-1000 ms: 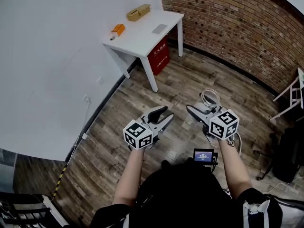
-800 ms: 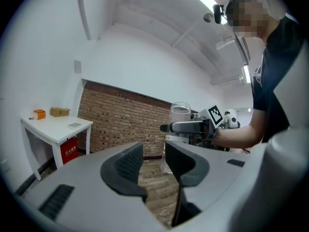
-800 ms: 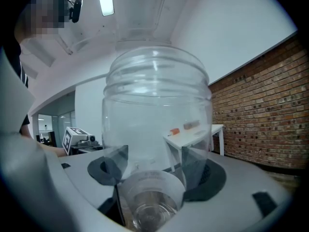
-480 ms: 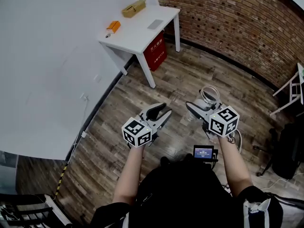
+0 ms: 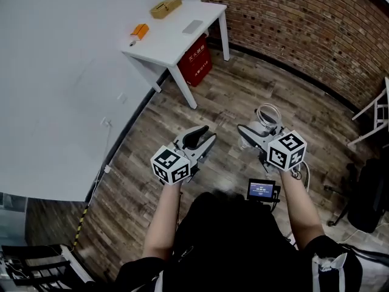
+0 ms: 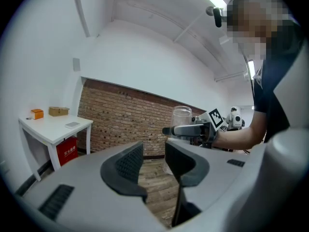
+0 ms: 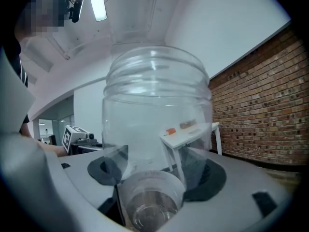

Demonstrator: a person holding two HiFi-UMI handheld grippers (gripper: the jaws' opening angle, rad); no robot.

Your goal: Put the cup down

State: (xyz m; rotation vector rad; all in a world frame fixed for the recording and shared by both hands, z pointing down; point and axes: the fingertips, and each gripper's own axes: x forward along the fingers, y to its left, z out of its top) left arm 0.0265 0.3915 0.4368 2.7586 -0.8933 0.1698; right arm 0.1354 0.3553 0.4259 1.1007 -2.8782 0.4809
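Both jaws of right gripper (image 7: 157,171) clamp cup (image 7: 157,105).

One white table (image 5: 167,41) bears three small things: one orange object (image 5: 140,30), one tan box (image 5: 166,6), one flat grey piece (image 5: 193,27). One red box (image 5: 196,61) stands beneath it. Two grippers (the left gripper (image 5: 209,135), the right gripper (image 5: 254,126)), one clear cup (image 5: 266,117), one small lit screen (image 5: 260,190).

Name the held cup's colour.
Clear, colourless; the cup shows best in the right gripper view.
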